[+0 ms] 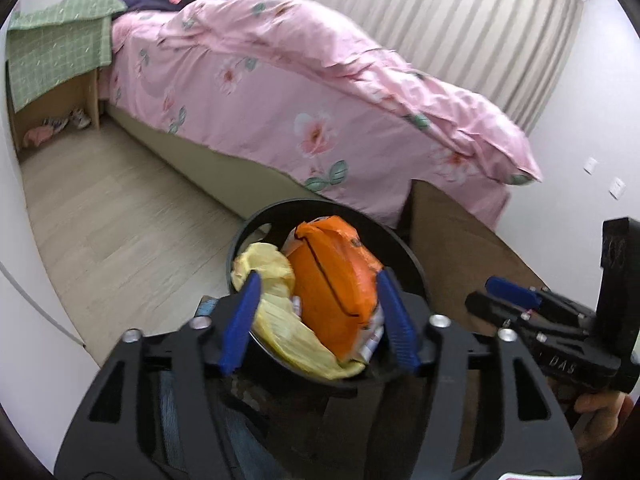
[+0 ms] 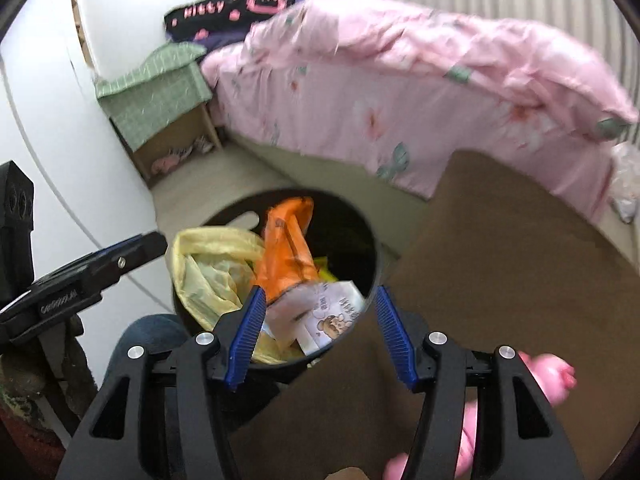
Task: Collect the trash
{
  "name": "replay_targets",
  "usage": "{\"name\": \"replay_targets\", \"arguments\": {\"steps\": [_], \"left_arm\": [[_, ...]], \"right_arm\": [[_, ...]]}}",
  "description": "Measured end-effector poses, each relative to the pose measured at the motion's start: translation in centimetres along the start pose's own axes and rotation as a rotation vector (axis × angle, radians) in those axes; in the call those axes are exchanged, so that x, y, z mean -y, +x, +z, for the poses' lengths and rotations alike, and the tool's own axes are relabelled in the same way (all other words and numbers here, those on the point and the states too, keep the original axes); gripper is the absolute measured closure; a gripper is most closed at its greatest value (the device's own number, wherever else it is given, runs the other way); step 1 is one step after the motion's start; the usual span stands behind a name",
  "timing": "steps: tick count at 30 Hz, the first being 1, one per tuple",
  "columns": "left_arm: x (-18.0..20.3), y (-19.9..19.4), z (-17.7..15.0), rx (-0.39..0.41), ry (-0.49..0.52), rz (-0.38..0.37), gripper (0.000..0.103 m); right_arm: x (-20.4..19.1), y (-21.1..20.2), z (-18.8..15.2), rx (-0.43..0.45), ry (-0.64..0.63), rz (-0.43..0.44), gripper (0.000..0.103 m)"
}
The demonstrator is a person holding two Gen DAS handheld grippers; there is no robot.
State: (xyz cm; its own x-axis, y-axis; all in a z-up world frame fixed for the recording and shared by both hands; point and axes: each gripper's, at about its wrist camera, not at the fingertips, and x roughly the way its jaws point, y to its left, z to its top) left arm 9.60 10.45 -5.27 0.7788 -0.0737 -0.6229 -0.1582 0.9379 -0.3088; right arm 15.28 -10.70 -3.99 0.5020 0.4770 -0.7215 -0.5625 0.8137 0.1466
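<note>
While you're hovering both grippers over the black trash bin, the left gripper is sitting low in the centre of its own frame with its blue pads spread wide and nothing pinched between them. You're looking straight through that gap at an orange plastic bag and a crumpled yellow plastic bag, both lying inside the bin.

Over in the right wrist view, the right gripper is also standing wide open at the bottom centre, pads clear of everything. Between and beyond them a white printed wrapper with a cartoon on it is resting in the near part of the bin, just beside the orange bag, with the yellow one to the left of both. Each gripper is poking into the other's picture too: the right one at the right edge of the left view, the left one at the left edge of the right view.

A brown tabletop is filling the lower right of the right view, right next to the bin. A pink floral duvet is draping over the bed across the upper middle of both views, with a striped curtain behind it. At the upper left, a green checked cloth is covering a small wooden nightstand. Something pink is showing at the lower right of the right view, but I can't tell what it is.
</note>
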Motion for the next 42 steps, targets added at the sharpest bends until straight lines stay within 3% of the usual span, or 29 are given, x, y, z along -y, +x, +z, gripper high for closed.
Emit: {"name": "replay_targets", "arguments": {"steps": [3, 7, 13, 15, 18, 23, 42], "left_arm": [[1.9, -2.8, -0.8, 0.014, 0.051, -0.009, 0.028], [4.9, -8.2, -3.0, 0.046, 0.124, 0.010, 0.027], [8.6, -13.4, -6.4, 0.071, 0.233, 0.035, 0.027], [9.1, -14.0, -7.3, 0.039, 0.250, 0.005, 0.027], [10.1, -15.0, -8.2, 0.037, 0.283, 0.047, 0.027], [10.3, -15.5, -8.4, 0.046, 0.298, 0.065, 0.027], [10.1, -15.4, -8.4, 0.045, 0.304, 0.064, 0.027]], "right_arm": [[-0.5, -4.9, -1.4, 0.075, 0.021, -0.028, 0.049], [-1.7, -11.5, -4.4, 0.159, 0.049, -0.080, 0.049], [-3.6, -17.8, -9.7, 0.193, 0.085, -0.181, 0.048], [-4.0, -18.7, -10.8, 0.187, 0.088, -0.210, 0.048], [-4.5, -19.8, -12.1, 0.193, 0.109, -0.246, 0.048], [-4.6, -20.4, -13.3, 0.194, 0.167, -0.221, 0.048], [-5.3, -20.2, -13.2, 0.183, 0.142, -0.233, 0.048]]}}
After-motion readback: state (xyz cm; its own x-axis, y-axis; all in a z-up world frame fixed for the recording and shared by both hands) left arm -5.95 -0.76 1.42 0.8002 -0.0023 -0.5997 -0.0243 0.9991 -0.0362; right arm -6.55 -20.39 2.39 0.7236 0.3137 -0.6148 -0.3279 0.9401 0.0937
